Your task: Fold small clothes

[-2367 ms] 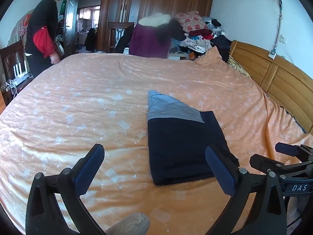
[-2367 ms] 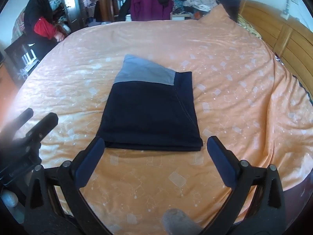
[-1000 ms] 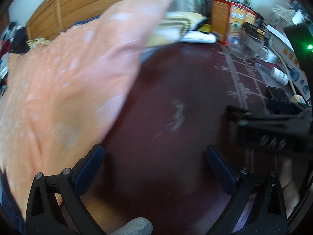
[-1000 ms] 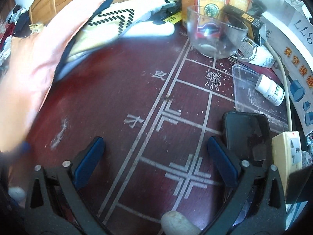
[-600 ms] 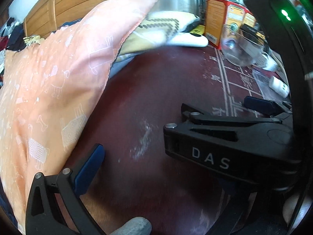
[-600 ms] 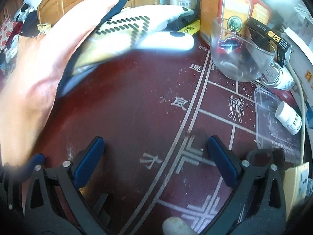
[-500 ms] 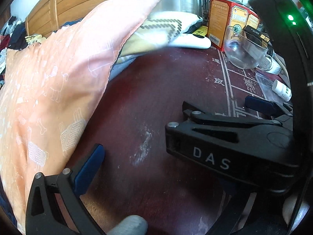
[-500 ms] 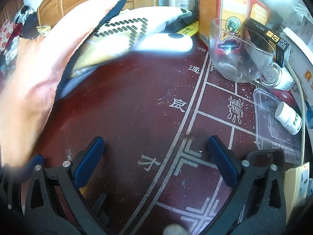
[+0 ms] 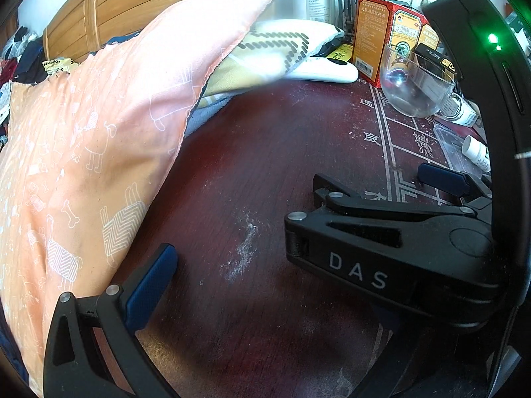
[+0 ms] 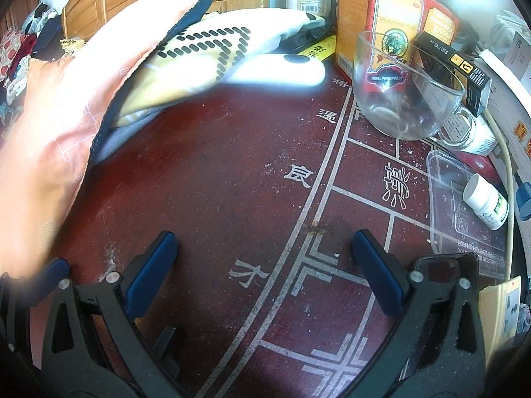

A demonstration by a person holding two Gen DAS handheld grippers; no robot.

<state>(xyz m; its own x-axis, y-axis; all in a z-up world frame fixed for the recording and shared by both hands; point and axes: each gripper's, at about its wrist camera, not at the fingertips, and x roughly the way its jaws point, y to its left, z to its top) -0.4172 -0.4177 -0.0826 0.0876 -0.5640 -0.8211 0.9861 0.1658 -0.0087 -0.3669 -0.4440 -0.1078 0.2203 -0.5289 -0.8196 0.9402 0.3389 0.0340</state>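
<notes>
Over the dark red desk (image 10: 212,179): right claw (image 10: 262,267) spread wide, empty. Left claw (image 9: 265,272) empty, right finger hidden, so state unclear. No folded clothes visible; orange bedspread (image 9: 83,139) at left, glass cup (image 10: 403,99) ahead.

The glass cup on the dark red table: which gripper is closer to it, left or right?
Right. The right gripper lies nearer the glass cup, which stands ahead to its right. The left gripper sits on the right gripper's far side, by the orange bedcover.
</notes>
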